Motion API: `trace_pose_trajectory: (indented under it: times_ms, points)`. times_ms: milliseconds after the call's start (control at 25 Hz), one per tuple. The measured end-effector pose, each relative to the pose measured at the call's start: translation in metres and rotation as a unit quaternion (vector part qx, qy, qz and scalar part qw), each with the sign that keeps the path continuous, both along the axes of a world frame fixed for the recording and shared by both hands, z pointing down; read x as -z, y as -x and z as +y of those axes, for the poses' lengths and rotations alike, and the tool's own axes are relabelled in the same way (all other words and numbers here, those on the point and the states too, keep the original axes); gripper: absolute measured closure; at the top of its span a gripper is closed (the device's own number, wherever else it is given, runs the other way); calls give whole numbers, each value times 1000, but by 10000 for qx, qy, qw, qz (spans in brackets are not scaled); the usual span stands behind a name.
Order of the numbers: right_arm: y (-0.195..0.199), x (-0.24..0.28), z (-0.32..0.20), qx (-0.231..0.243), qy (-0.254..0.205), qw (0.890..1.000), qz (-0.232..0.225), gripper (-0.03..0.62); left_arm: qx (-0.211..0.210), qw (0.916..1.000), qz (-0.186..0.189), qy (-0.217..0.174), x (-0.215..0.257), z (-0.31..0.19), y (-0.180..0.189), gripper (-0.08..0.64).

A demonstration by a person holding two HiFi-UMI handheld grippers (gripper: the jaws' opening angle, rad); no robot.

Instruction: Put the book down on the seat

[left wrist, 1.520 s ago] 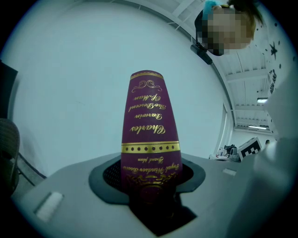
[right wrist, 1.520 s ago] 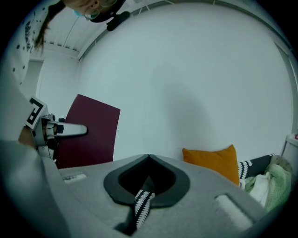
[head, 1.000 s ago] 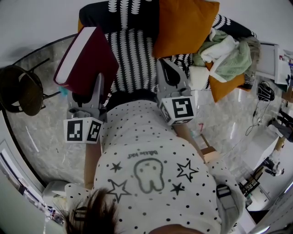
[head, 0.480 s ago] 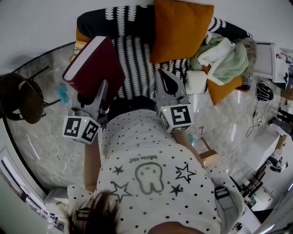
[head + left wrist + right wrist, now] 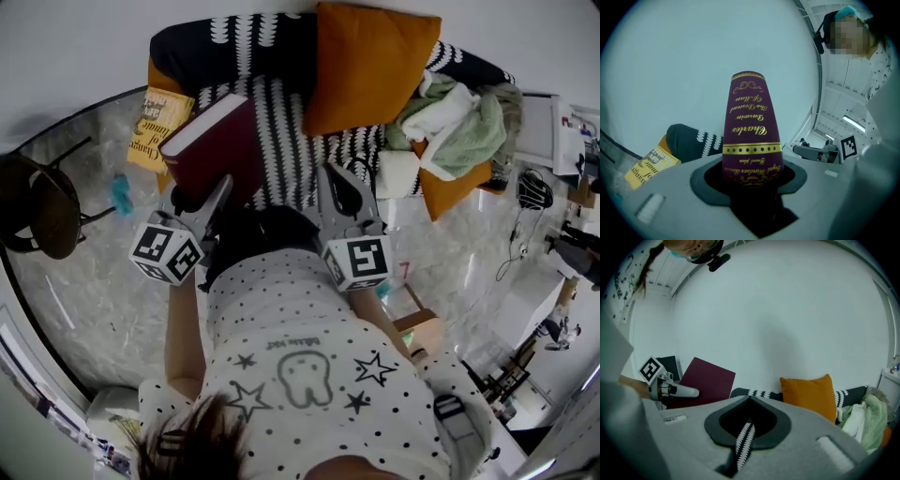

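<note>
A thick maroon hardback book point(image 5: 217, 145) with gold lettering on its spine point(image 5: 751, 126) stands tilted, its page edge to the upper left. My left gripper point(image 5: 208, 192) is shut on its lower end and holds it in the air over the left part of the black-and-white striped seat point(image 5: 281, 117). My right gripper point(image 5: 342, 183) hovers to the right of it over the seat's front, jaws together and holding nothing. In the right gripper view the book point(image 5: 705, 383) shows at the left, and only a thin strip of striped fabric point(image 5: 744, 441) shows between the jaws.
An orange cushion point(image 5: 361, 66) leans on the backrest. Green and white clothes point(image 5: 459, 117) and a second orange cushion point(image 5: 459, 183) pile at the right. A yellow book point(image 5: 157, 127) lies at the seat's left end. A dark round stool point(image 5: 42, 202) stands on the marble floor.
The left gripper has carried the maroon book to the right and closer to the striped seat. The yellow book has come into view. The right gripper has barely shifted.
</note>
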State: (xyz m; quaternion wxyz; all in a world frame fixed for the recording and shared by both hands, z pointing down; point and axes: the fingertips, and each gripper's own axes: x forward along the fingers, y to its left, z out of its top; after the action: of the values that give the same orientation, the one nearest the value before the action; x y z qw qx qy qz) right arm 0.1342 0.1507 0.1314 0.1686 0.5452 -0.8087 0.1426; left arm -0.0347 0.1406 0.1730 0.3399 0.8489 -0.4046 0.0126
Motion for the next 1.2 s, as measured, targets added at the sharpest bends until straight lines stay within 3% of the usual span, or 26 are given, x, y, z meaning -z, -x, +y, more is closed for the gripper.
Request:
trace_pose_trajectory:
  times_ms: [520,1200]
  points:
    - [-2,-19,9,-100,176,9998,0,591,-66,9959,575,697,-67,-18,-21,327]
    - [8,-64,16,-4,594,9982,121,591,-35,9880,686,1380,-168,-28,-38,328]
